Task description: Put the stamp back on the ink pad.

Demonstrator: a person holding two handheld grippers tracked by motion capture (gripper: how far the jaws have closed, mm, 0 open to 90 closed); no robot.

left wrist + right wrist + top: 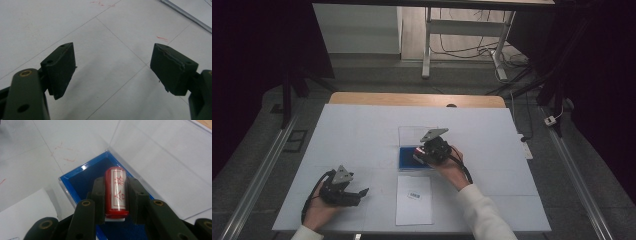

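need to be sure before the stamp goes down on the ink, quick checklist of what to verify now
1. Right gripper shut on the red stamp: ok, a finger on each side.
2. Stamp over the blue ink pad: ok.
3. Clear lid open, out of the way: ok.
4. Stamp face touching the ink: cannot tell, hidden under the stamp.
5. White paper laid flat near the pad for stamping: ok.
6. Left gripper open, holding nothing, apart from the pad: ok.
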